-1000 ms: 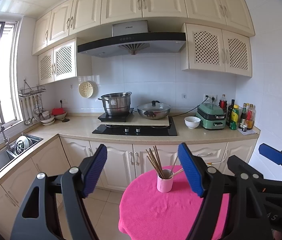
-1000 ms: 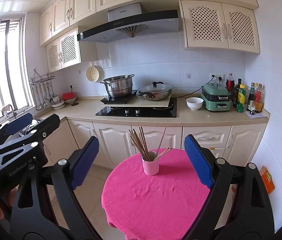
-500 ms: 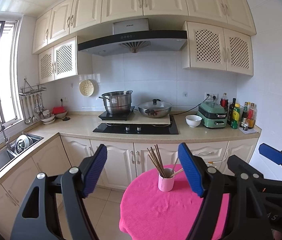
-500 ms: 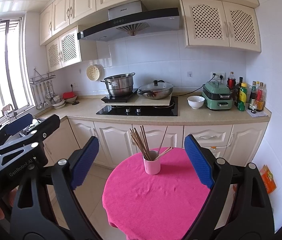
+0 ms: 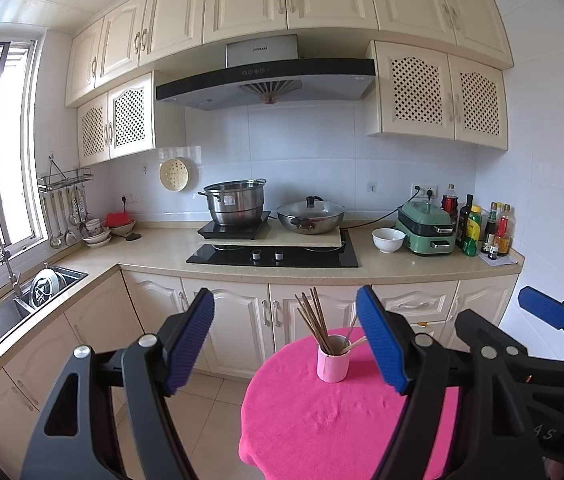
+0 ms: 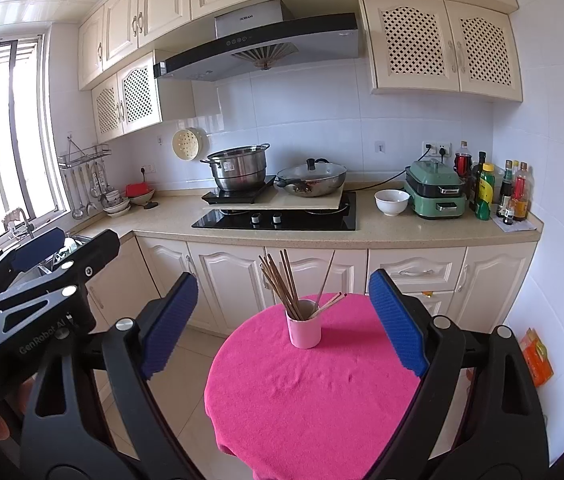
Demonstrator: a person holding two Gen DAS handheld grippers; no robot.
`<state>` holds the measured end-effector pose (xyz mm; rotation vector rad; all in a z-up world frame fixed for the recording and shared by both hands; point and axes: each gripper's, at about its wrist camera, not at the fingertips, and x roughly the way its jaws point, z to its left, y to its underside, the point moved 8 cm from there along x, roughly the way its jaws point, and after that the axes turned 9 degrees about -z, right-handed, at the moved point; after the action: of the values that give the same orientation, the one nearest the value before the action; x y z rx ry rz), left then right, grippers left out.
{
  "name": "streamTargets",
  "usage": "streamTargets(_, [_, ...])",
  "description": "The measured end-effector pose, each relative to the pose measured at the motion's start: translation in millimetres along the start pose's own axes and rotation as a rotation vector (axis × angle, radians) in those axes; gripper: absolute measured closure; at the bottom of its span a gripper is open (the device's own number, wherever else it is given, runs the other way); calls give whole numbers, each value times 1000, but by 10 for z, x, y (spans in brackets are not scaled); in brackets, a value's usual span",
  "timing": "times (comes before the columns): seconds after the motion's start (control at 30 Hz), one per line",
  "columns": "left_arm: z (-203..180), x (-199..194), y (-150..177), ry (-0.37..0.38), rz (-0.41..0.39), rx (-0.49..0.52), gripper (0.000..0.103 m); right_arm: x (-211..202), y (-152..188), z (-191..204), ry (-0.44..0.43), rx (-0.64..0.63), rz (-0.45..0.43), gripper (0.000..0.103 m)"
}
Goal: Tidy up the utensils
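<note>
A pale pink cup (image 5: 333,363) (image 6: 303,328) stands toward the far side of a round table under a bright pink cloth (image 5: 333,420) (image 6: 313,384). Several brown chopsticks (image 5: 313,317) (image 6: 280,282) stick out of it, most leaning left, a few to the right. My left gripper (image 5: 285,340) is open and empty, held short of the table with the cup between its blue pads in view. My right gripper (image 6: 283,318) is open and empty too, also back from the cup. Each gripper shows at the edge of the other's view.
Behind the table runs an L-shaped kitchen counter (image 6: 401,228) with a black hob (image 6: 278,220), steel pot (image 6: 240,168), lidded wok (image 6: 311,180), white bowl (image 6: 391,201), green cooker (image 6: 435,196) and bottles (image 6: 485,192). A sink (image 5: 6,312) lies left. Tiled floor (image 5: 210,408) surrounds the table.
</note>
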<state>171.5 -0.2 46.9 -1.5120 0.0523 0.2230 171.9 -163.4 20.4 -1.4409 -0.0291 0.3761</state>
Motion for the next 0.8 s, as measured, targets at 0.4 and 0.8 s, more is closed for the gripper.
streamTargets(0.4, [0,12,6,0,3,-1,30,-13,-3,-17,0,0,4,17])
streamTargets(0.8, [-2,18,54,-3,4,3,30,1,-2,-21,1,2,8,16])
